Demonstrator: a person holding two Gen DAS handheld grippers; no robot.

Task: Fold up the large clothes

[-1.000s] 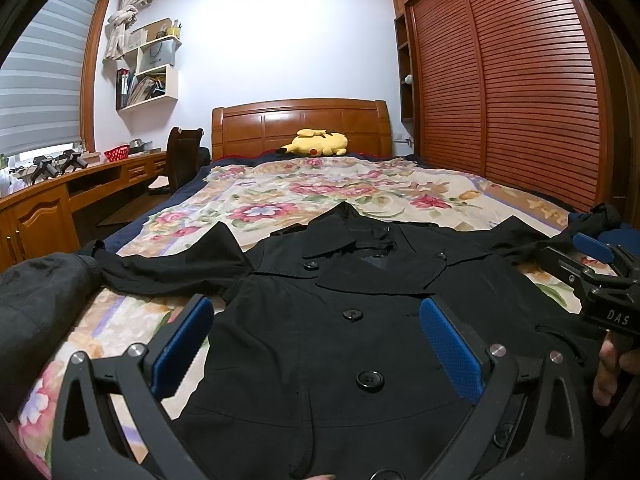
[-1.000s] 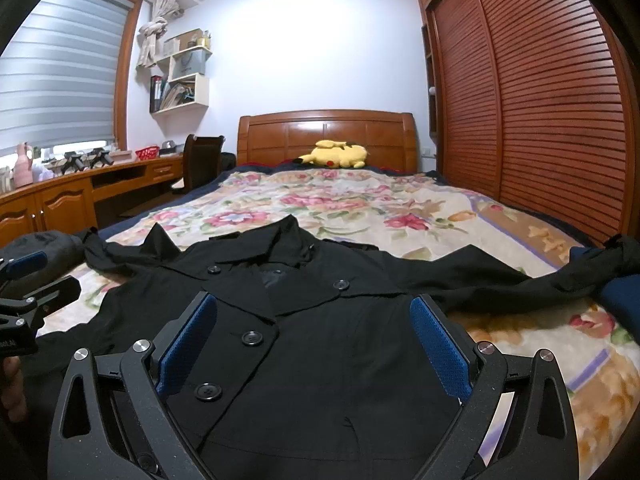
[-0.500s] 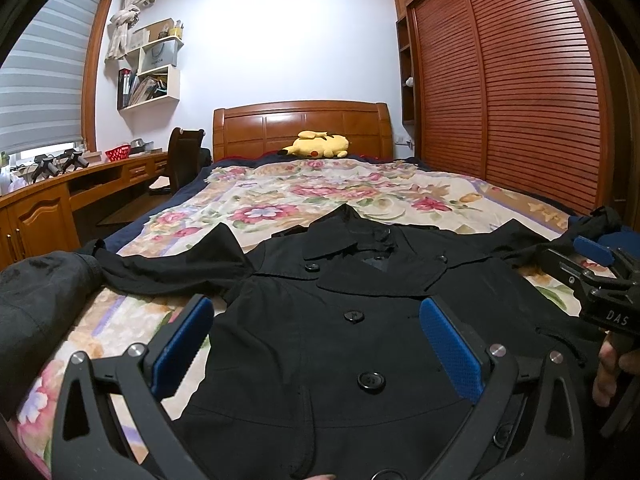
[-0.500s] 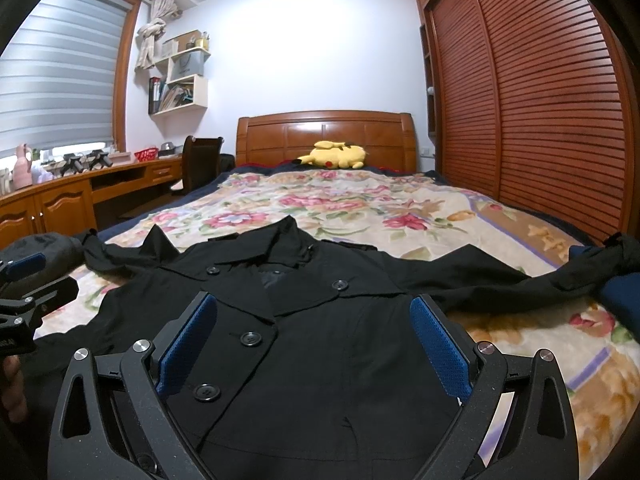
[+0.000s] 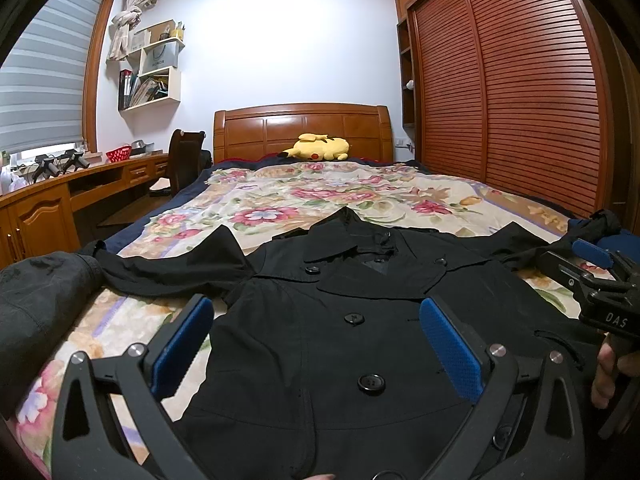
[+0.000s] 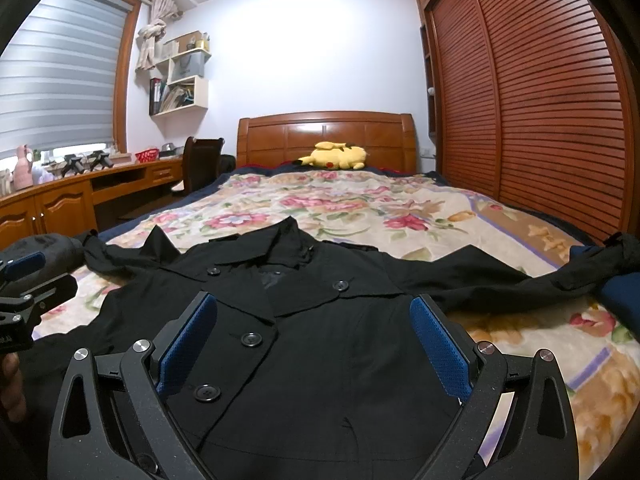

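A black double-breasted coat (image 5: 360, 304) (image 6: 320, 320) lies front up on the flowered bed cover, collar toward the headboard, both sleeves spread out sideways. My left gripper (image 5: 316, 316) hovers open over the coat's lower left front, nothing between its blue pads. My right gripper (image 6: 312, 312) is open too, above the coat's lower right front. In the left wrist view the right gripper (image 5: 600, 276) appears at the right edge, held by a hand. The left gripper (image 6: 24, 276) shows at the left edge of the right wrist view.
The bed (image 5: 340, 192) has a wooden headboard (image 5: 300, 128) and a yellow plush toy (image 5: 320, 148) at its far end. A dark bundle of cloth (image 5: 36, 312) sits at the bed's left near corner. A desk and chair (image 5: 184, 160) stand left; a slatted wardrobe (image 5: 520, 80) runs along the right.
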